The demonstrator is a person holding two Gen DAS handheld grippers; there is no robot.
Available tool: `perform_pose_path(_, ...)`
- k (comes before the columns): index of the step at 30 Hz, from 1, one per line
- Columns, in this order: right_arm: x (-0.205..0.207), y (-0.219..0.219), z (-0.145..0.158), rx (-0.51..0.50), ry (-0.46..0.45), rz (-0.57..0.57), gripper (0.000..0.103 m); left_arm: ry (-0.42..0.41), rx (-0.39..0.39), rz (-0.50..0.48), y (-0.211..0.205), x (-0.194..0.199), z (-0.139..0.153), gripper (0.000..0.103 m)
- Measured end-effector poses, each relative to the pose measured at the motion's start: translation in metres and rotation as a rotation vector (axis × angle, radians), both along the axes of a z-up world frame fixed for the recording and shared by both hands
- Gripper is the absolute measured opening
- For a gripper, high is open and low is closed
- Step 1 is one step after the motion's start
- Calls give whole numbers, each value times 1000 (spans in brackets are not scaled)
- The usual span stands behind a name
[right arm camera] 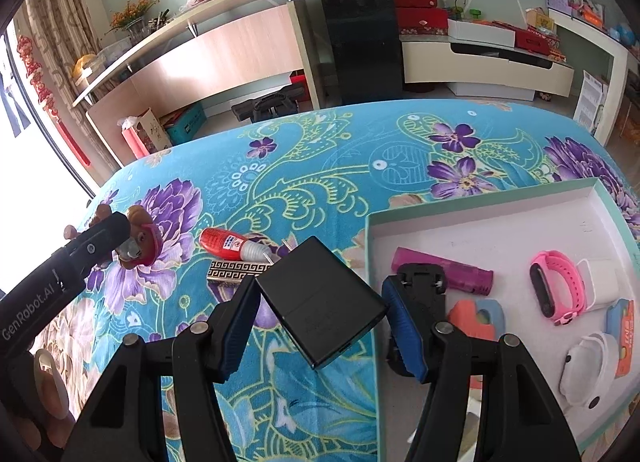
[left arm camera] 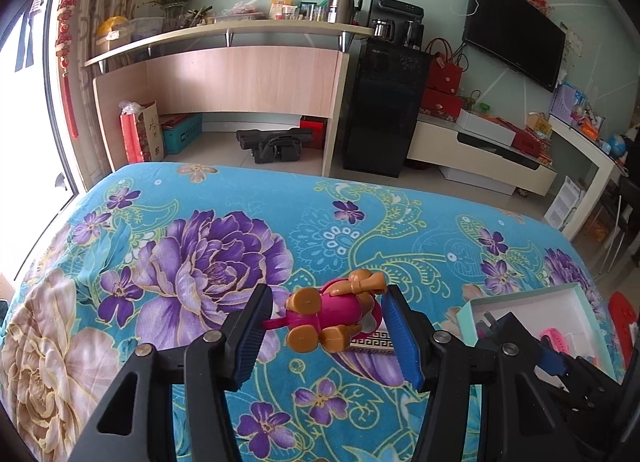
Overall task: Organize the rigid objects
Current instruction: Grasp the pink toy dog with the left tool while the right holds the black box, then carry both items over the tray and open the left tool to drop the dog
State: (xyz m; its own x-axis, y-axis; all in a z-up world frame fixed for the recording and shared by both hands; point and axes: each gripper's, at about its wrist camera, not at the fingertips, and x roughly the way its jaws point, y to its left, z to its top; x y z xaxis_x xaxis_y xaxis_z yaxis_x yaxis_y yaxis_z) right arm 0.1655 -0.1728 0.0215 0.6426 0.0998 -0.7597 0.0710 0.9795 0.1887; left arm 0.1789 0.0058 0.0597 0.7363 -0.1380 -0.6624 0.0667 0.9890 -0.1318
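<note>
A pink toy dog (left arm camera: pixel 332 308) with tan paws hangs sideways above the floral bedspread, and my left gripper (left arm camera: pixel 327 316) is shut on it, one blue pad on each side. My right gripper (right arm camera: pixel 320 294) is shut on a black plug adapter (right arm camera: pixel 322 312), held tilted with its prongs pointing away, just left of the teal-rimmed white box (right arm camera: pixel 480 208). The right wrist view also catches the left gripper (right arm camera: pixel 108 234) at the far left with the toy dog (right arm camera: pixel 138 248) in it. The box (left arm camera: pixel 560 296) shows at the lower right of the left wrist view.
A red glue bottle (right arm camera: pixel 228 242) and a patterned bar (right arm camera: pixel 236 271) lie on the bedspread (right arm camera: pixel 320 166). In the box are a purple tube (right arm camera: pixel 444 274), a pink watch (right arm camera: pixel 554 286), a white case (right arm camera: pixel 604 282) and other small items. Beyond the bed's far edge stand a desk and cabinets.
</note>
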Motion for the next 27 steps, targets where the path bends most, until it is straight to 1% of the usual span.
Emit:
perform_pose_path(5, -6, -41, 5, -38, -5, -117, 65, -22, 19, -82, -36, -3, 6, 60)
perform_pose_path(9, -13, -79, 4, -18, 8, -213, 65, -39, 34, -149, -66, -7, 7, 60)
perform_pose_path(15, -27, -116, 6, -12, 0, -315, 65, -46, 43, -256, -115, -14, 1, 60)
perform_pose_path(20, -39, -148, 5, -12, 8, -416, 65, -59, 68, -344, -153, -20, -8, 60)
perform_pose_path(23, -45, -162, 3, 10, 12, -449, 65, -60, 82, -378, -169, -23, -14, 60)
perform_pose_path(27, -48, -168, 2, 19, 15, -464, 65, -67, 94, -405, -180, -26, -19, 60)
